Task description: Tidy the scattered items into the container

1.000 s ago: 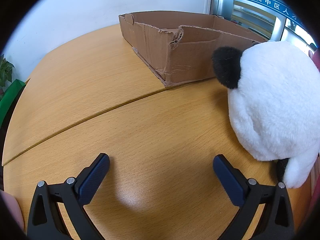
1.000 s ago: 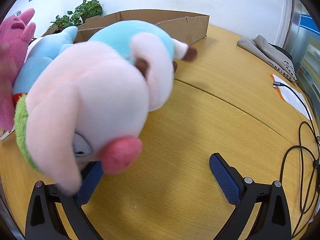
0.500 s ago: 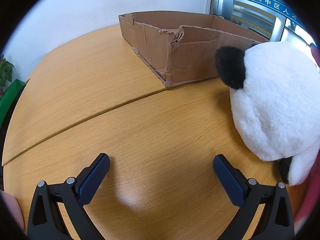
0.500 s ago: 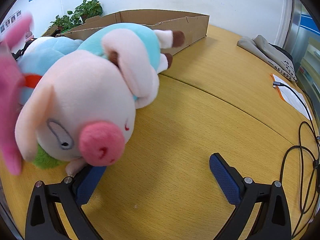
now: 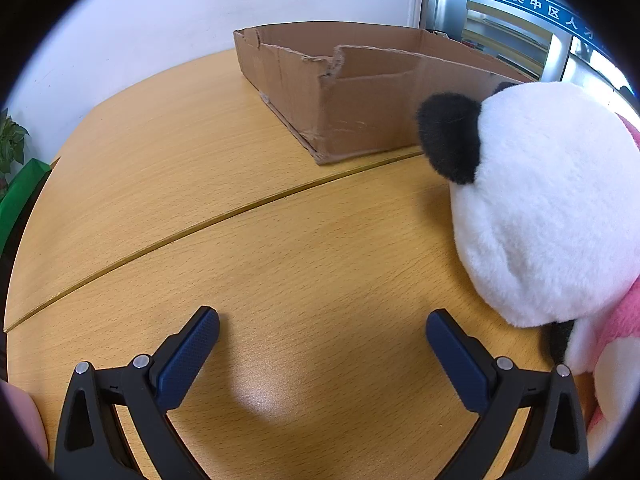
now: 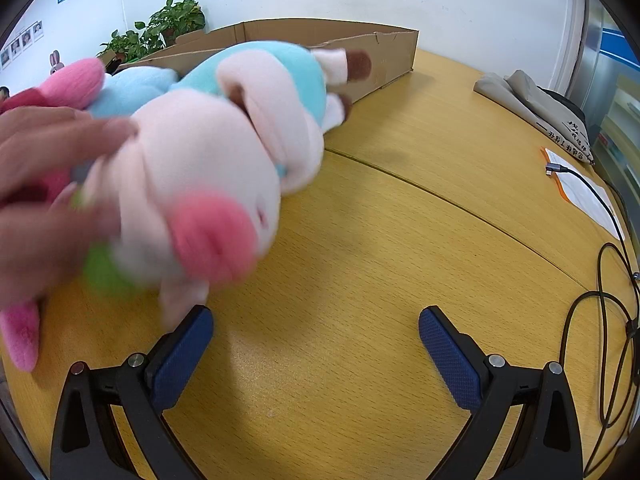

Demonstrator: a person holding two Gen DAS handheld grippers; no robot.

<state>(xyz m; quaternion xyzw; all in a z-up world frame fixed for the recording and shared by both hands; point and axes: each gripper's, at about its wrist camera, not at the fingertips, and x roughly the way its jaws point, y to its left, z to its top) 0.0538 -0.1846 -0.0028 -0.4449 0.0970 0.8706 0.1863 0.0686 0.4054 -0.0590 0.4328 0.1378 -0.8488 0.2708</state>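
Observation:
A brown cardboard box [image 5: 360, 92] stands open at the back of the wooden table; it also shows in the right wrist view [image 6: 392, 56]. A white and black panda plush [image 5: 552, 208] sits to the right of my left gripper [image 5: 322, 332], which is open and empty. A pink plush [image 5: 616, 320] touches the panda. In the right wrist view a pink pig plush in a blue top [image 6: 224, 160] lies on the table, its leg beside the left finger of my open, empty right gripper [image 6: 316, 330]. A bare hand [image 6: 44, 184] rests on the pig. A pink plush [image 6: 24, 336] and a light blue plush [image 6: 132, 92] lie behind it.
Potted plants [image 6: 160, 32] stand behind the box. A folded grey cloth [image 6: 536, 108], a paper with an orange edge [image 6: 584, 192] and black cables [image 6: 600, 320] lie on the right of the table. A green object [image 5: 20, 188] sits past the table's left edge.
The pig plush was set down and shifted on the table, and a bare hand has come in over it. The panda has shifted a little right, and a pink plush now presses against it. Both grippers stayed put.

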